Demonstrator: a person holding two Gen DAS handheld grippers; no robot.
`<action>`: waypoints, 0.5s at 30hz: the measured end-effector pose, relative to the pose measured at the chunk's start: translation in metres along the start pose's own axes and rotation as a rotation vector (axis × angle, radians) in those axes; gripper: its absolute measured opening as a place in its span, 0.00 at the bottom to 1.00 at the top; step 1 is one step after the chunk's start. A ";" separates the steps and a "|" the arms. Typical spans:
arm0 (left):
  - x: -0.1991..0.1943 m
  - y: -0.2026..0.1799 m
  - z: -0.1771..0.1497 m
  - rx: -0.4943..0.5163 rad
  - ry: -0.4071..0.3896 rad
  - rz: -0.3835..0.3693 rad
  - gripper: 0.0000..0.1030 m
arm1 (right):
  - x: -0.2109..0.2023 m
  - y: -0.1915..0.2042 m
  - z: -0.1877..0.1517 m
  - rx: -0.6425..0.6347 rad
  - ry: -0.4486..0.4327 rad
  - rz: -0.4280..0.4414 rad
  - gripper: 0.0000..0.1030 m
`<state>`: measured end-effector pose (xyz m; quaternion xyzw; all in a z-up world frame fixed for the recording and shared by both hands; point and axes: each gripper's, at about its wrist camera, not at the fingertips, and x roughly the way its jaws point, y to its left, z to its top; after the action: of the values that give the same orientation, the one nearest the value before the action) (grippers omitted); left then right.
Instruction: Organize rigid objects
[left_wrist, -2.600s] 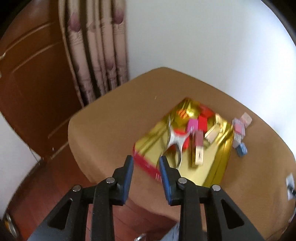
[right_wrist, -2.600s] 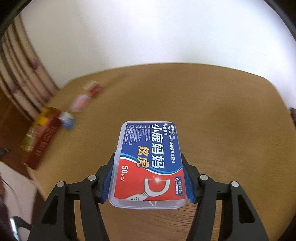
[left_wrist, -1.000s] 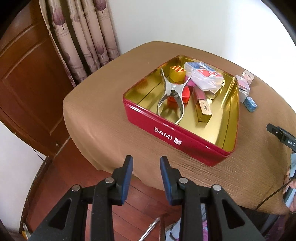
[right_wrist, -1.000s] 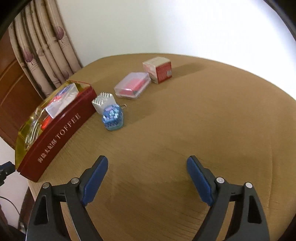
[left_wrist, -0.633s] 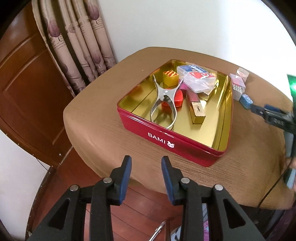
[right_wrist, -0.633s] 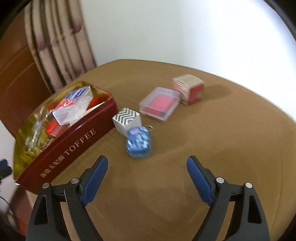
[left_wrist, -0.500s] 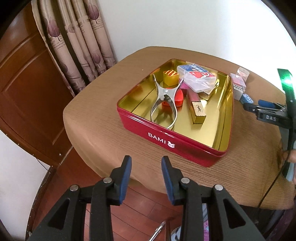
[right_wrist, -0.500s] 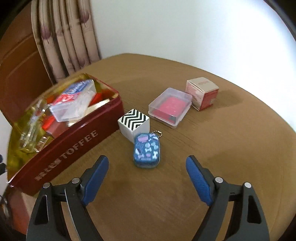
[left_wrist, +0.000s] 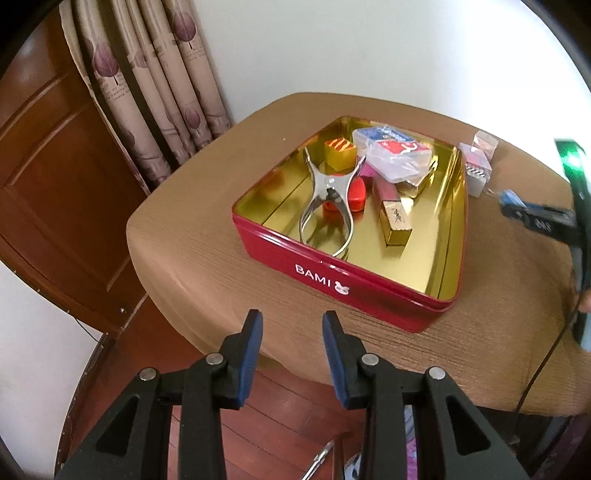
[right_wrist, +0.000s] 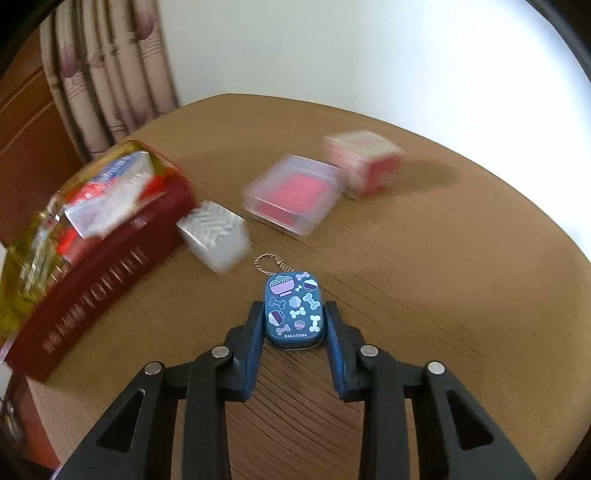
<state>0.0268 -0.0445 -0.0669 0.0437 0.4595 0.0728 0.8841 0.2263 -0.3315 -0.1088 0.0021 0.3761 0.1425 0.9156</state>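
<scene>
Partly filled, tin left of right gripper, closing on blue case, seemingly touching; three boxes remain ahead.

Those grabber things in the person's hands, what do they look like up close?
Both look alike: the left gripper and right gripper each have black plastic arms shaped like open triangular frames, joined with round silver pins, ending in two flat fingers faced with blue ribbed pads. No sleeves show.
</scene>
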 end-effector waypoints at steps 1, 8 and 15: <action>-0.001 -0.001 0.000 0.002 -0.006 -0.005 0.33 | -0.005 -0.009 -0.006 0.009 0.000 -0.014 0.28; -0.019 -0.022 -0.003 0.066 -0.051 -0.157 0.33 | -0.049 -0.105 -0.066 0.088 0.003 -0.211 0.28; -0.042 -0.081 0.042 0.143 -0.038 -0.356 0.34 | -0.073 -0.161 -0.099 0.209 -0.025 -0.245 0.28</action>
<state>0.0442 -0.1317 -0.0206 0.0260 0.4474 -0.1185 0.8861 0.1503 -0.5150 -0.1479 0.0530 0.3750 -0.0101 0.9255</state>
